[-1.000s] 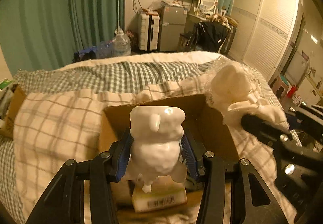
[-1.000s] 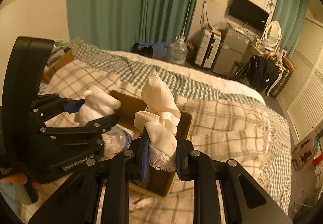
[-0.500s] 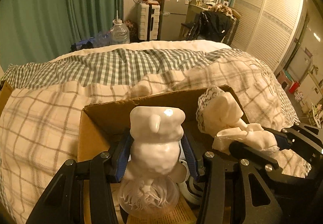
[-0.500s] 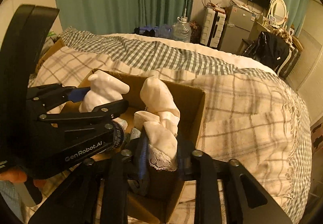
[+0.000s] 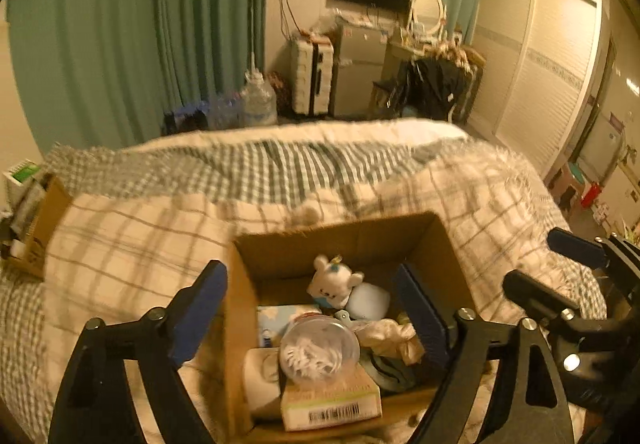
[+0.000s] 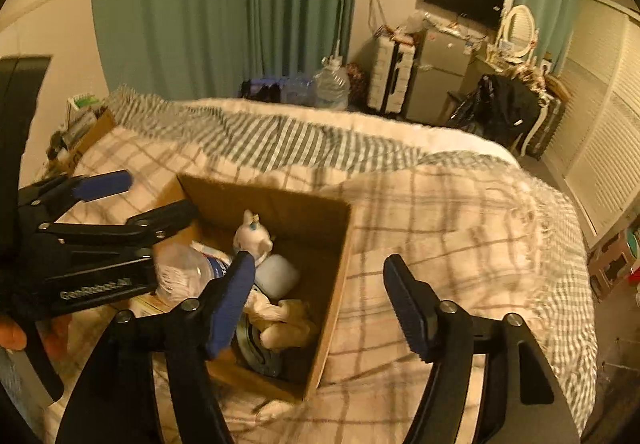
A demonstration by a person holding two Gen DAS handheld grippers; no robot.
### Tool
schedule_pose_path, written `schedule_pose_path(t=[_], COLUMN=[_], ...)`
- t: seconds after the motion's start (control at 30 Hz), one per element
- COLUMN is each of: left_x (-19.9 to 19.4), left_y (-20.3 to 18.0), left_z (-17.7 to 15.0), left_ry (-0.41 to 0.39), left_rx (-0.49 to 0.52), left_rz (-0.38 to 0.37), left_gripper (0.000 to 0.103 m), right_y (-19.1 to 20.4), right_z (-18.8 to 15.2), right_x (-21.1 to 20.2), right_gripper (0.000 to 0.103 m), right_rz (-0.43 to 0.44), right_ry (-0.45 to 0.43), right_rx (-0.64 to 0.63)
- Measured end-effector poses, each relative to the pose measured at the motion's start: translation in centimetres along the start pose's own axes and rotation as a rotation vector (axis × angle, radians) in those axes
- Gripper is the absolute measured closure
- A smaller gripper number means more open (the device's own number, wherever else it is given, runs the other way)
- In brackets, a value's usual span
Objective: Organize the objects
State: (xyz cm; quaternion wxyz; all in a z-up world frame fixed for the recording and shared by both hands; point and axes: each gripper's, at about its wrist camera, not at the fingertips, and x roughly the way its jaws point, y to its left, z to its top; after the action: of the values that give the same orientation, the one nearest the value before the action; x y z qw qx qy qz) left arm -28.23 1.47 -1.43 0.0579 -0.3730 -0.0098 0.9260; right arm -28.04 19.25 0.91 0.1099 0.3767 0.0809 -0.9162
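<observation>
An open cardboard box (image 5: 360,240) (image 6: 332,276) sits on the bed. Inside lie a white plush toy (image 5: 334,282) (image 6: 252,238), a crumpled white lace cloth (image 5: 390,336) (image 6: 280,324), a clear plastic bottle (image 5: 318,354) (image 6: 180,272) and a barcoded carton (image 5: 332,404). My left gripper (image 5: 308,312) is open and empty above the box; it also shows in the right wrist view (image 6: 156,196). My right gripper (image 6: 324,308) is open and empty over the box's right wall; it also shows in the left wrist view (image 5: 556,268).
The bed is covered by a plaid blanket (image 5: 132,244) (image 6: 460,228). A second cardboard box (image 5: 44,220) with items stands at the bed's left edge. Green curtains, water jugs, a suitcase, a fridge and wardrobes line the far room.
Both grippers opened. The white plush toy left my left gripper and the lace cloth left my right gripper; both now lie in the box. Both grippers have pulled up and back.
</observation>
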Motion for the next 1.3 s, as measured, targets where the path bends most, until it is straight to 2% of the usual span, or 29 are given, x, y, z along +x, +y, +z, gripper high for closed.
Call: schedule_pose_path(t=[0.1,0.13,0.27,0.37,0.57,0.73,0.9,1.0,1.13,1.23,1.3], left_x=[-3.7,-4.5,-9.8,-13.4,-19.4,-23.3,-24.8,-24.4,-22.0,-20.6,-20.0], left_y=[0.1,0.1,-0.1,-0.3,0.0,0.0,0.2,0.7,1.6,1.7,1.5], left_z=[0.3,0.5,0.6,0.3,-1.3,-3.9,-7.9,-10.7,-14.2,-16.1,-16.8], left_ry=[-0.048,-0.059,-0.145,-0.215,-0.337,-0.443,-0.484,-0.495,-0.462,-0.476,-0.482], left_rx=[0.005,0.008,0.033,0.05,0.048,0.026,0.016,-0.034,-0.097,-0.095,-0.084], left_rz=[0.007,0.006,0.02,0.036,0.056,0.082,0.082,0.095,0.089,0.123,0.151], left_gripper=[0.009,0.009,0.0,0.0,0.0,0.0,0.0,0.0,0.0,0.0,0.0], right_y=[0.0,0.0,-0.2,-0.1,0.9,1.9,3.4,3.6,4.1,4.9,5.1], right_z=[0.8,1.0,1.4,1.3,0.0,-2.3,-6.1,-8.8,-12.4,-14.2,-14.9], right_x=[-3.7,-4.8,-9.4,-13.0,-19.1,-22.0,-23.3,-23.2,-20.2,-17.8,-16.5], right_gripper=[0.021,0.015,0.01,0.002,0.001,0.001,0.001,0.0,0.0,0.0,0.0], right_rz=[-0.026,-0.039,-0.071,-0.09,-0.1,-0.12,-0.121,-0.115,-0.129,-0.165,-0.159], right_ry=[-0.046,-0.063,-0.126,-0.188,-0.31,-0.378,-0.42,-0.453,-0.446,-0.439,-0.432], right_rx=[0.012,0.015,0.039,0.046,0.065,0.063,0.037,0.069,0.083,0.049,0.042])
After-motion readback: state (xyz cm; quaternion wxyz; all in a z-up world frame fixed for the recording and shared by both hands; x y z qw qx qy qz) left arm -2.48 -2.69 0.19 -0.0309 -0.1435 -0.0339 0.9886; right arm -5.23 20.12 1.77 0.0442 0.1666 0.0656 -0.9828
